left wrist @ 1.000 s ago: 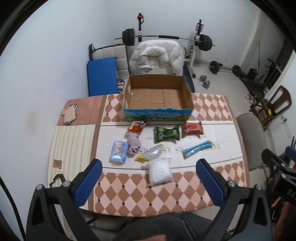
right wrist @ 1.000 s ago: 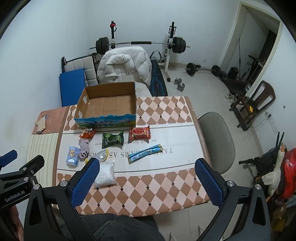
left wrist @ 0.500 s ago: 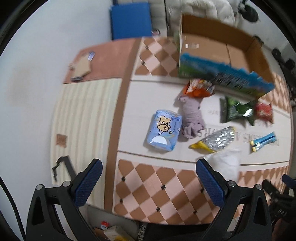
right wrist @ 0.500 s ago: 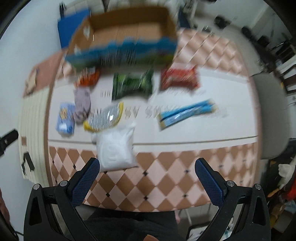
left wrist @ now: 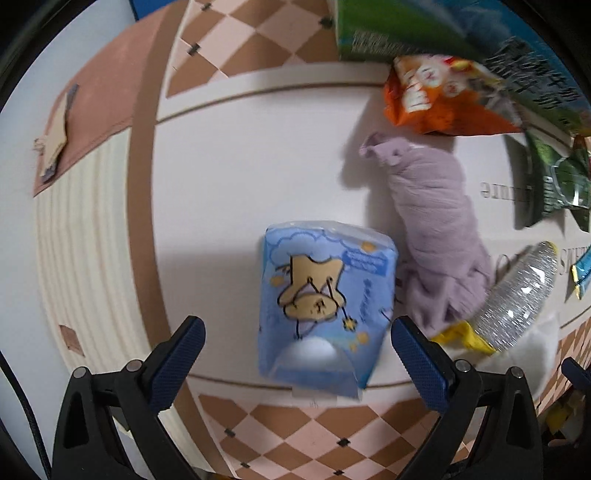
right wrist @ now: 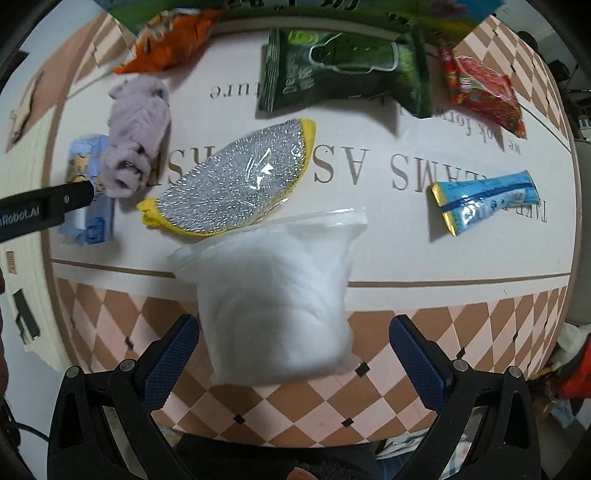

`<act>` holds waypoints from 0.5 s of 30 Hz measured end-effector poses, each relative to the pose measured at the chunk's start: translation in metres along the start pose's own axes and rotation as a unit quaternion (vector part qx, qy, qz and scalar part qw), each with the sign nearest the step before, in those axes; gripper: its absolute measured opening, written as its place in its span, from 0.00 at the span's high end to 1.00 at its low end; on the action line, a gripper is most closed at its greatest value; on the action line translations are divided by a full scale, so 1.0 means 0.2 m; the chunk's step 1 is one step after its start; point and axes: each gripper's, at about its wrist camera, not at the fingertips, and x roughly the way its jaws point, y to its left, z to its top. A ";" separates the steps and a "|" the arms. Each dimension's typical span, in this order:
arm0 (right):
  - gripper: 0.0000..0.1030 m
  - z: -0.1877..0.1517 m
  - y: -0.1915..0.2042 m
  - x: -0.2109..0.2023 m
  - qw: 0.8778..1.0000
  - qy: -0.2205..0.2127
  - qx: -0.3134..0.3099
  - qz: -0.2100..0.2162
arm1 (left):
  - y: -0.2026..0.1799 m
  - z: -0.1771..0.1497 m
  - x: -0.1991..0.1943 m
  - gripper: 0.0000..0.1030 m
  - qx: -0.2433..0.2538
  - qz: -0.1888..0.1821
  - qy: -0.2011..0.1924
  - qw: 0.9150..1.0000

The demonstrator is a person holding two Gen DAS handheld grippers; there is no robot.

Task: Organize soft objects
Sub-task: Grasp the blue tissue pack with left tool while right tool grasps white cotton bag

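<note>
A blue tissue pack with a bear print [left wrist: 321, 306] lies on the table between the open fingers of my left gripper [left wrist: 295, 354], close above it. A rolled purple cloth [left wrist: 436, 229] lies just right of the pack. A clear bag of white cotton [right wrist: 273, 295] lies between the open fingers of my right gripper [right wrist: 293, 354]. A silver scrubber with a yellow edge [right wrist: 236, 173] touches the bag's far side. The purple cloth [right wrist: 136, 125] and tissue pack [right wrist: 88, 192] show at the left in the right wrist view, with the left gripper's arm [right wrist: 40, 214] over the pack.
An orange snack bag [left wrist: 439, 96], a green snack bag [right wrist: 343, 74], a red packet [right wrist: 484, 92] and a blue-and-gold stick pack [right wrist: 484, 201] lie further back. The printed side of the cardboard box [left wrist: 424, 29] stands behind them. A cardboard scrap [left wrist: 55, 140] lies far left.
Both grippers have dropped close to the table. The left now straddles the tissue pack and the right straddles the cotton bag. Both stay open.
</note>
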 end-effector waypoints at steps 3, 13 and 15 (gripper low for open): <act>0.00 0.03 0.02 0.06 1.000 0.013 0.001 -0.003 | 0.01 0.02 0.03 0.00 0.009 -0.011 0.009 1.000; 0.01 0.07 0.14 0.22 0.999 0.051 -0.006 -0.001 | 0.10 0.00 0.06 0.49 0.001 -0.056 0.033 0.998; 0.08 0.06 0.15 0.24 0.999 0.054 -0.006 -0.005 | 0.14 -0.03 0.03 0.54 -0.007 -0.055 0.028 0.998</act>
